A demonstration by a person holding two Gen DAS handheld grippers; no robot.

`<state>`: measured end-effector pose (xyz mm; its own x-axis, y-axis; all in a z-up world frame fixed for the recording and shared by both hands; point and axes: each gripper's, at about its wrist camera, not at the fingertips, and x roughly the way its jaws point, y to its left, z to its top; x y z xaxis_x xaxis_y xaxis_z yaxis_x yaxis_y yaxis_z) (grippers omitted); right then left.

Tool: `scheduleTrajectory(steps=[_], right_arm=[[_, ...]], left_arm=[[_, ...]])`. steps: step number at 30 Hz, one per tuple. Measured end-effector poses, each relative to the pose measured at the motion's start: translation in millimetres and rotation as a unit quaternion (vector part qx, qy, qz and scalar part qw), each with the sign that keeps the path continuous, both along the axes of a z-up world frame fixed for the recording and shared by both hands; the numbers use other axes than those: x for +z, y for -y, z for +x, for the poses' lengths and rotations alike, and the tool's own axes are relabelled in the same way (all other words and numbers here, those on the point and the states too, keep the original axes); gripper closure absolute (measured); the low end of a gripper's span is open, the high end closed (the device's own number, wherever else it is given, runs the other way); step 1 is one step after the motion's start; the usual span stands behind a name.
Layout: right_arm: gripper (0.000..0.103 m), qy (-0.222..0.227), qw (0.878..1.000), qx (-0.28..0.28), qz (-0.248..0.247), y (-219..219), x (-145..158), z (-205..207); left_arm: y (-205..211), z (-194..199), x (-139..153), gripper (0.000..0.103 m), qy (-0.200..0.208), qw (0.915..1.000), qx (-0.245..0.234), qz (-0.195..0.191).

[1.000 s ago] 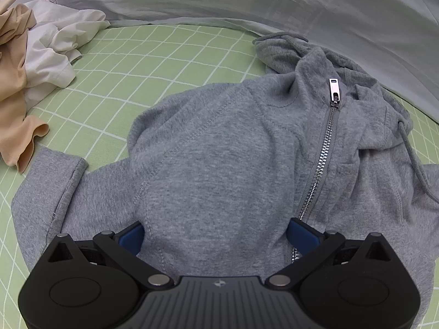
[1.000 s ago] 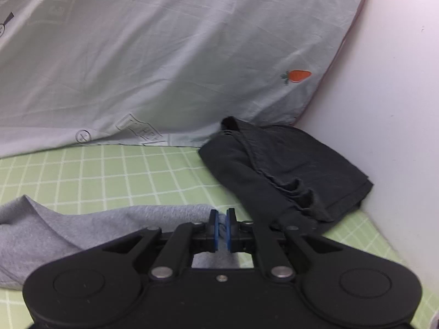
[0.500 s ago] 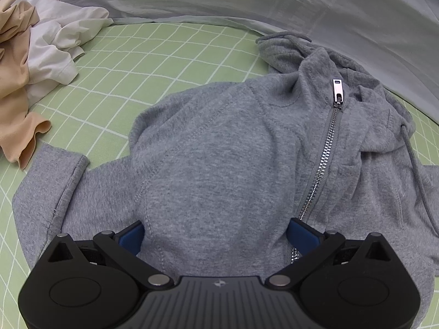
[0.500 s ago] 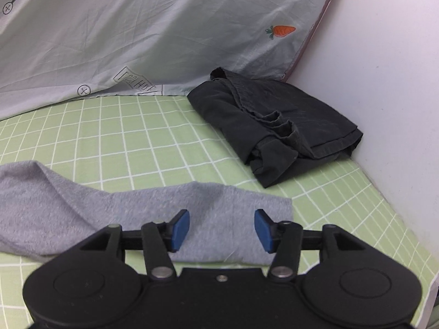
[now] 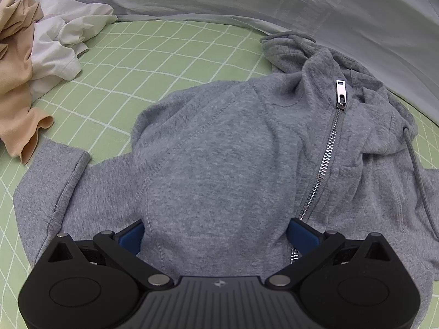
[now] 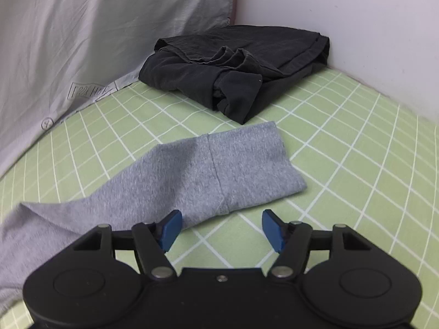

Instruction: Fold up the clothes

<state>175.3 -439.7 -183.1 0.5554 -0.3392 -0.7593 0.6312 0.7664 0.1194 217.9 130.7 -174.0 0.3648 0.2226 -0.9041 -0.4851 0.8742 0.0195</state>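
A grey zip hoodie [image 5: 219, 150] lies front up on the green checked sheet [image 5: 164, 54], its zipper [image 5: 326, 153] running down the right side. My left gripper [image 5: 216, 235] stands wide open low over the hoodie's body, and the fabric bulges between its blue pads without being pinched. One sleeve cuff [image 5: 55, 181] lies at the left. In the right wrist view the other sleeve [image 6: 219, 170] lies flat on the sheet. My right gripper [image 6: 222, 230] is just short of its cuff, jaws opening, with only the sleeve's lower edge near the left pad.
Crumpled beige [image 5: 16, 87] and white [image 5: 63, 35] clothes lie at the far left. A folded dark garment [image 6: 236, 74] sits in the corner by the white wall [image 6: 356, 27]. A pale quilt with carrot prints [image 6: 82, 41] rises along the back.
My right gripper went from shut to open, letting go of the grey sleeve, and it dropped lower and rolled. The sleeve now lies flat on the sheet. The left gripper stayed put.
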Motion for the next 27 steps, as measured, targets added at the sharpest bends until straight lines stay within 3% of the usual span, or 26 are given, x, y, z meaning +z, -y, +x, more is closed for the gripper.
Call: scheduleTrajectory(steps=[1, 2, 4, 6, 10, 15, 21, 25, 27], right_arm=[[0.047, 0.001, 1.000, -0.005, -0.004, -0.5, -0.1, 1.4], [0.060, 0.002, 1.000, -0.007, -0.007, -1.0, -0.1, 3.0], [0.078, 0.004, 1.000, -0.001, -0.011, -2.3, 0.0, 7.3], [0.090, 0.008, 1.000, -0.003, -0.012, -1.0, 1.9, 9.9], [0.094, 0.039, 0.998, -0.026, -0.043, 2.4, 30.7, 17.5], [0.094, 0.107, 0.989, 0.018, -0.105, 4.5, 78.1, 75.3], [0.091, 0.080, 0.987, 0.112, -0.077, -4.3, 60.7, 167.5], [0.054, 0.086, 0.987, 0.114, -0.080, -17.9, 51.2, 160.3], [0.054, 0.069, 0.989, 0.097, -0.084, -16.6, 41.1, 150.3]], left_arm=[[0.4, -0.2, -0.1, 0.000, 0.001, 1.0000, 0.001, 0.000], [0.8, -0.4, -0.2, 0.000, 0.001, 1.0000, 0.002, 0.001], [1.7, -0.7, -0.5, 0.000, 0.003, 1.0000, 0.004, 0.002], [1.6, -0.9, -0.5, 0.000, 0.003, 1.0000, 0.004, 0.002], [1.4, -1.3, -0.6, 0.000, 0.004, 1.0000, 0.004, 0.002], [1.1, -1.8, -1.1, 0.000, 0.005, 1.0000, 0.002, 0.003], [1.8, -2.5, -0.5, 0.000, 0.006, 1.0000, 0.002, 0.003], [2.5, -3.2, -0.6, 0.000, 0.008, 1.0000, 0.002, 0.005], [3.1, -3.8, -0.9, 0.000, 0.010, 0.9999, 0.003, 0.006]])
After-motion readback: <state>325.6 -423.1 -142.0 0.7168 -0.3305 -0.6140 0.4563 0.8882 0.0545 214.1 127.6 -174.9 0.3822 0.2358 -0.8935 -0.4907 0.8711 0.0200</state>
